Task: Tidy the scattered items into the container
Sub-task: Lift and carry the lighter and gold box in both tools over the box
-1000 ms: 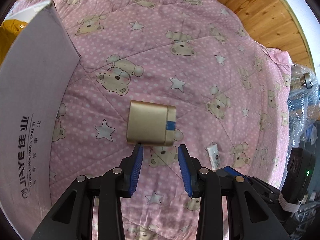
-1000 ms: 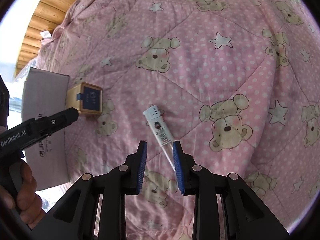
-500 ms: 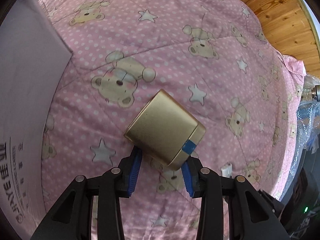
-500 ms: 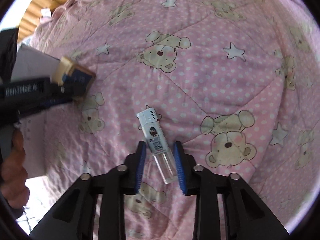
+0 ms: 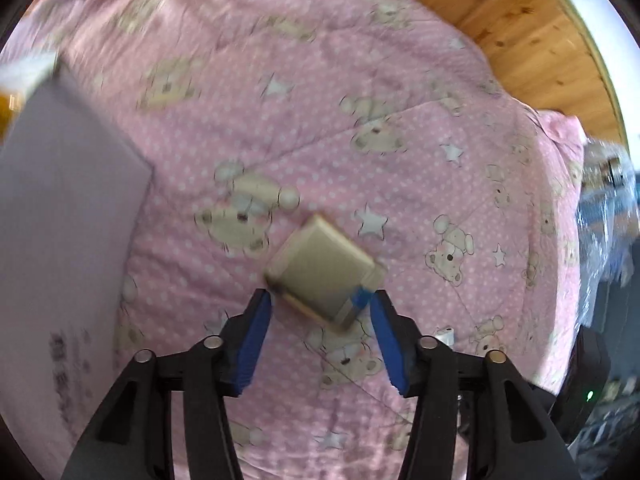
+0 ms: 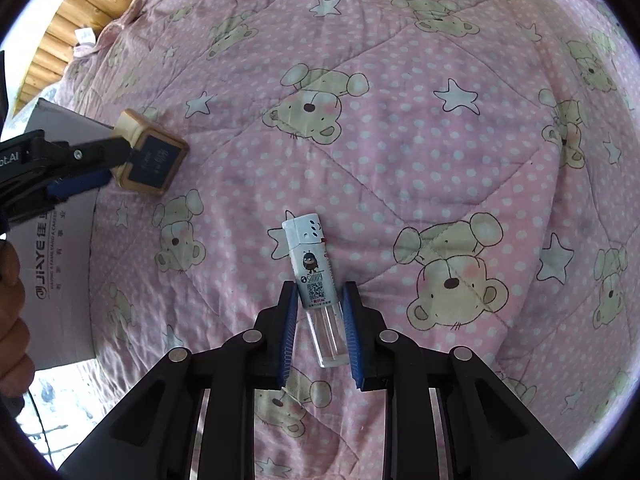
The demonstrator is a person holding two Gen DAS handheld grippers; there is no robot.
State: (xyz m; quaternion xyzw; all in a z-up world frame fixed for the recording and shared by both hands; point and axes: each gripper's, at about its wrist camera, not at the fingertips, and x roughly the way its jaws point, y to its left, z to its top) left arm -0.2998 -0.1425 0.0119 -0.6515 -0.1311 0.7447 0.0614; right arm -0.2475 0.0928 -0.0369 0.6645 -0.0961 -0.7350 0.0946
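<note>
A gold box with a blue label (image 5: 324, 272) sits tilted between the blue pads of my left gripper (image 5: 320, 312), which is shut on it. In the right wrist view the same gold box (image 6: 154, 160) hangs above the quilt beside the grey cardboard carton (image 6: 60, 272). A white lighter with a clear lower end (image 6: 316, 280) lies on the quilt. My right gripper (image 6: 318, 304) is open, its fingers straddling the clear end with small gaps on both sides. The lighter's tip (image 5: 446, 334) shows past my left gripper's right finger.
The carton (image 5: 60, 220) fills the left side, its printed wall facing me. A pink bear-and-star quilt (image 6: 440, 140) covers the bed. Wooden boards (image 5: 532, 32) run along the far edge. A person's hand (image 6: 12, 320) holds the left gripper. Clutter lies off the bed's right side (image 5: 608, 220).
My left gripper closed on the gold box and lifted it off the quilt, tilted. My right gripper moved forward until the lighter's clear end lay between its fingers.
</note>
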